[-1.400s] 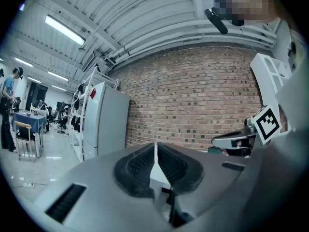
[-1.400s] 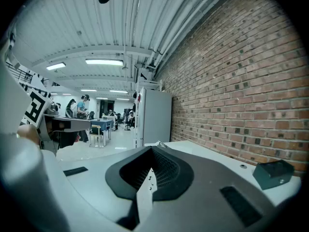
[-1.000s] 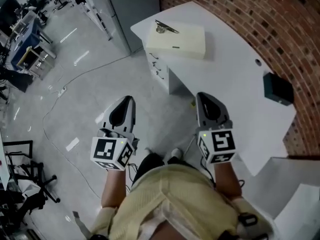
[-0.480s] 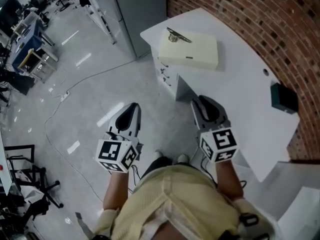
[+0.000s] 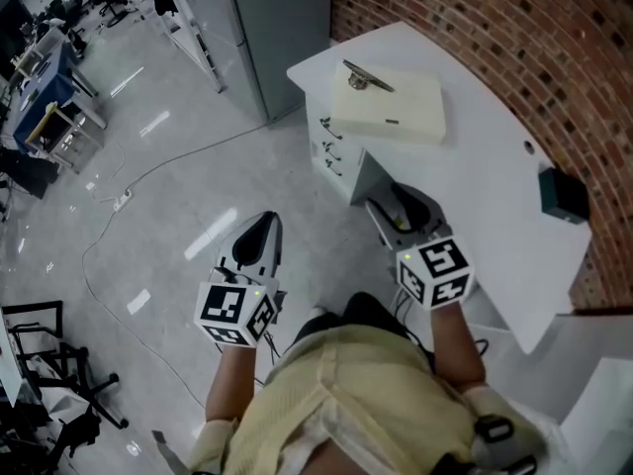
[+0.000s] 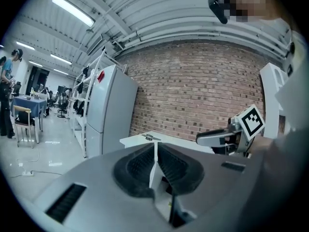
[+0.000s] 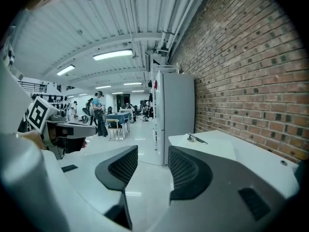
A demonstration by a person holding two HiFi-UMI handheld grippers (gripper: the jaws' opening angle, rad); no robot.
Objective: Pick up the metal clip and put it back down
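Observation:
The metal clip (image 5: 368,78) lies on top of a cream box (image 5: 396,109) at the far end of the white table (image 5: 485,176). It also shows small and far off as the clip (image 6: 149,137) in the left gripper view and the clip (image 7: 195,138) in the right gripper view. My right gripper (image 5: 396,206) hovers at the table's near edge, well short of the clip. Its jaws are opening, and the right gripper (image 7: 153,153) has nothing between them. My left gripper (image 5: 259,228) hangs over the floor to the left. That left gripper (image 6: 155,146) is shut and empty.
A brick wall (image 5: 514,38) runs along the table's far side. A tall grey cabinet (image 5: 282,18) stands left of the table. A dark box (image 5: 564,194) sits on the table at right. A cable (image 5: 119,226) trails across the floor. Desks and chairs stand far left.
The right gripper's jaws have gone from shut to wide apart. Both grippers and the person have moved closer to the table; the clip and box have not moved.

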